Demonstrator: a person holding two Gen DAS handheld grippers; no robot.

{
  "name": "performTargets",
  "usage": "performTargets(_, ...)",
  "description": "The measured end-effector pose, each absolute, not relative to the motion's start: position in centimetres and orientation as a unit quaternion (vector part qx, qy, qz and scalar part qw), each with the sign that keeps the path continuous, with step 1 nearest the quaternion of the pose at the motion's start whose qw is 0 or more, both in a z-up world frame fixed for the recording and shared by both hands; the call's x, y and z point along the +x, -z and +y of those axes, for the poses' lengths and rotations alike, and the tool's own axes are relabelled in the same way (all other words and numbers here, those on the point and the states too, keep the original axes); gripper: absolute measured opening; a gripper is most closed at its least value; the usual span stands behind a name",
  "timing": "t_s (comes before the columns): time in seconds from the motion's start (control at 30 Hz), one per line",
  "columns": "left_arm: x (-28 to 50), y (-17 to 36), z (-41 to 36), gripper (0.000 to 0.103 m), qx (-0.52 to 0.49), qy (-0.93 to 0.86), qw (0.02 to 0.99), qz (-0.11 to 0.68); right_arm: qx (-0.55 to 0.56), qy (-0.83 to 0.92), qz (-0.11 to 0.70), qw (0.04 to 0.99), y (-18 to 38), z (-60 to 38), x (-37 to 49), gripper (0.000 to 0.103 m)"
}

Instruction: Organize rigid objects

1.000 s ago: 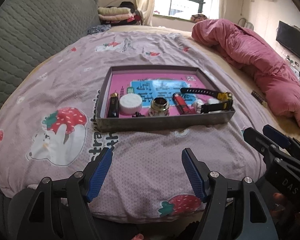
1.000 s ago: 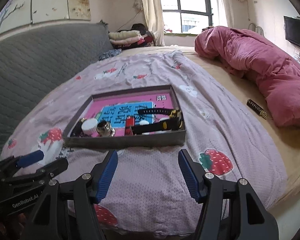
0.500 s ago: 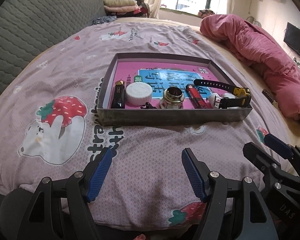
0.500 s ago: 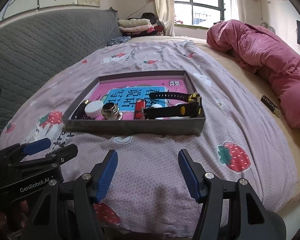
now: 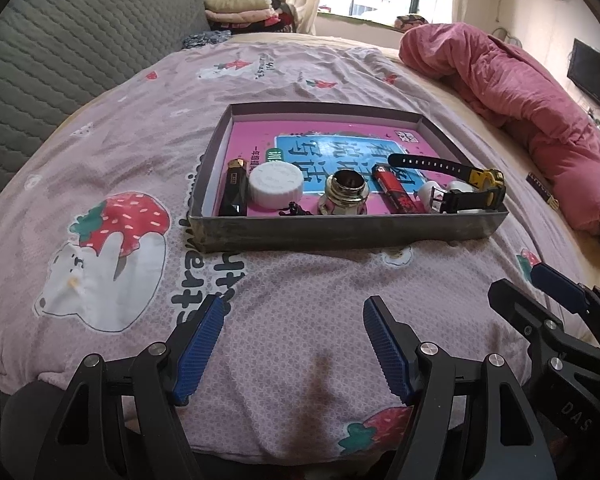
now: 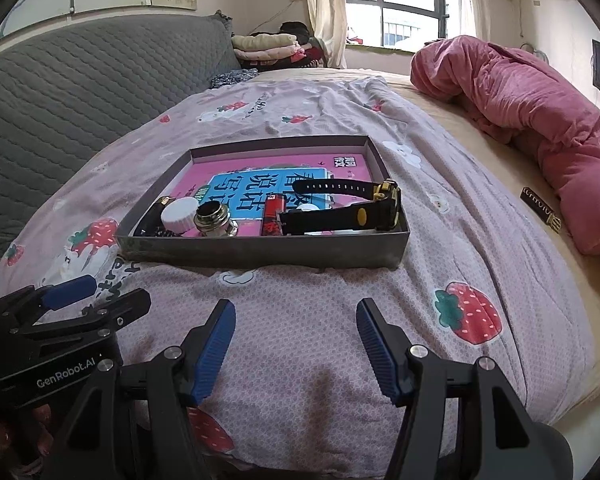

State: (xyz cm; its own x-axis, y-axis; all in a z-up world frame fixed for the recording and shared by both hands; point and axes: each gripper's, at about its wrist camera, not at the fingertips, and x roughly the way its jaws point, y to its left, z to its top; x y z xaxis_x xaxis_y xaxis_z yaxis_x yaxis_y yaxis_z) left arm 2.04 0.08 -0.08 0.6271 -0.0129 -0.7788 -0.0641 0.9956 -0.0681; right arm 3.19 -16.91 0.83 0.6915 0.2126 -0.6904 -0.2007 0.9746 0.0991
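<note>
- The grey tray on the bed looms larger and nearer than a second ago.
- Inside, along its near wall: black lighter, white cap, metal fitting, red lighter, watch.
- Left hand-held gripper and right hand-held gripper both remain released, empty, short of the tray.

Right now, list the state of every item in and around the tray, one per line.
left gripper: open, empty
right gripper: open, empty
tray: open-topped, on the bedspread
watch: strap unbuckled, on its side
red lighter: lying flat
white cap: lying flat
metal fitting: upright
black case: lying flat
</note>
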Motion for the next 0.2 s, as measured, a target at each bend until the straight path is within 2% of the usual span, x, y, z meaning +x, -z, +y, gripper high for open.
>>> performTargets(0.2,2.28,0.24,0.19,0.074,-0.055,-0.006,0.899,0.434,0.013,-0.108,0.376,0.920,-0.75,-17.20,3.72,0.062)
